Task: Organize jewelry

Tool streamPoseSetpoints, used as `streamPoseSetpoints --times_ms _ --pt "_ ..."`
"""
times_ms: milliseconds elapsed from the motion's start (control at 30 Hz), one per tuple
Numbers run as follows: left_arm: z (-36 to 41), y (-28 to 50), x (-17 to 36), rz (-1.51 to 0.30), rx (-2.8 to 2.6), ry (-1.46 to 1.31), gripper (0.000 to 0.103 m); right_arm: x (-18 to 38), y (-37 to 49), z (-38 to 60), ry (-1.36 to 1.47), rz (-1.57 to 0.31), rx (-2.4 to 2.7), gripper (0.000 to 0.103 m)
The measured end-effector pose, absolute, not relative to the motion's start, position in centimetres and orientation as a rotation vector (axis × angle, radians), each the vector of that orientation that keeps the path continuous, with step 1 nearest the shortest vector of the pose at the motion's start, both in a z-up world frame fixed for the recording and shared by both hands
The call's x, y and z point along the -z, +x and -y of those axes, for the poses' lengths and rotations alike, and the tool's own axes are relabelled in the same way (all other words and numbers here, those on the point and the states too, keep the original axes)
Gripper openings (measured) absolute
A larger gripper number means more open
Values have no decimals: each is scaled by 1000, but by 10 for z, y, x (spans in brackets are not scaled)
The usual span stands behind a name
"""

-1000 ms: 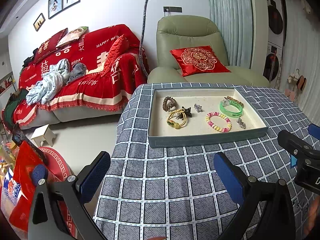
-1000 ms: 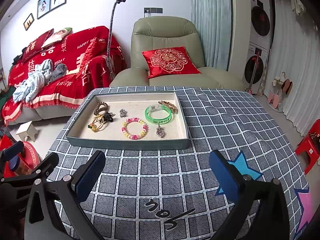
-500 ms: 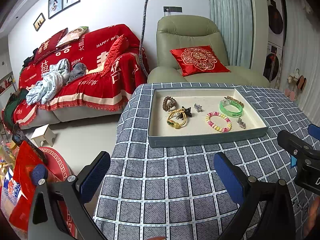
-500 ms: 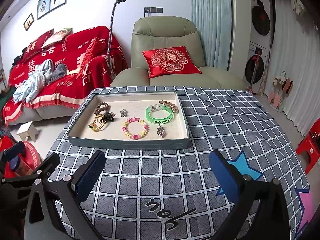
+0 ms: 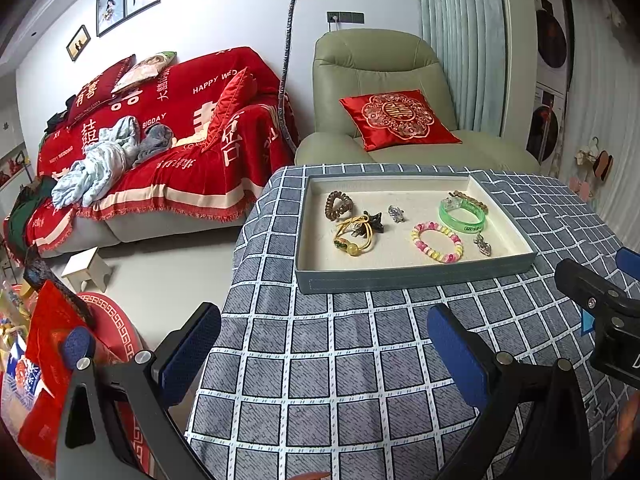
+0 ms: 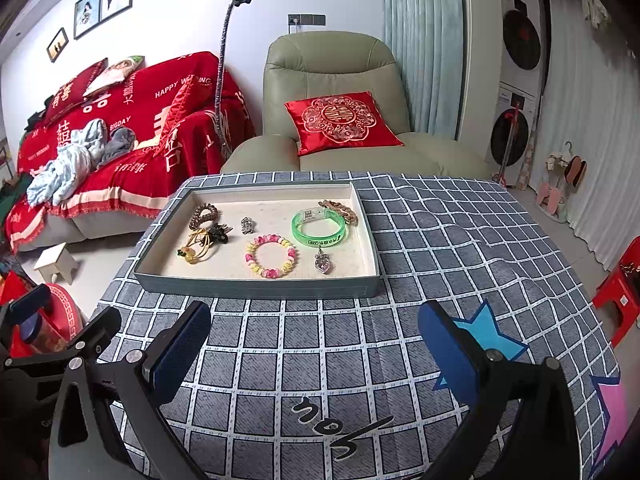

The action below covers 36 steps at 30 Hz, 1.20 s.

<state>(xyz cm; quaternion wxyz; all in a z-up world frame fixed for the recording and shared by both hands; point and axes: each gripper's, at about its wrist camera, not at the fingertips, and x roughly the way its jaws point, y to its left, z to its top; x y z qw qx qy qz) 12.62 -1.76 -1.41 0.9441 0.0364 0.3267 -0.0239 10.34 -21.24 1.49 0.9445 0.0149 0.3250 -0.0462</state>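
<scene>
A grey-blue tray (image 5: 412,278) (image 6: 256,286) with a cream lining sits on the checked tablecloth (image 5: 340,360). In it lie a green bangle (image 6: 319,231), a pink-and-yellow bead bracelet (image 6: 271,255), a brown coil hair tie (image 6: 204,215), a yellow cord bracelet (image 6: 197,249) beside a black claw clip (image 6: 220,233), a small silver charm (image 6: 247,225), a heart pendant (image 6: 322,261) and a brown chain bracelet (image 6: 338,209). My left gripper (image 5: 324,346) and my right gripper (image 6: 314,344) both hover open over the cloth in front of the tray, holding nothing.
A red-covered sofa (image 5: 160,140) and a green armchair (image 6: 332,112) with a red cushion stand beyond the table. A small white stool (image 5: 86,268) and red bags (image 5: 44,352) are on the floor at the left. A red plastic stool (image 6: 620,292) stands at the right.
The right wrist view has shifted slightly, with the tray sitting a little further right in it. The left gripper has not moved.
</scene>
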Motion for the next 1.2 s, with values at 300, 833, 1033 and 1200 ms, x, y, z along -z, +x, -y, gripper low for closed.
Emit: streamPoseSetpoints --times_ms 300,833,1033,1200 --pt "18 125 17 -668 47 80 103 -14 104 213 31 -663 94 103" --pt "18 126 19 -670 45 77 103 -16 103 212 32 -662 92 103" --pt "18 127 20 -676 41 80 103 -15 103 212 34 -664 93 103" --pt "19 125 19 -677 44 87 103 -16 103 211 34 -664 90 103"
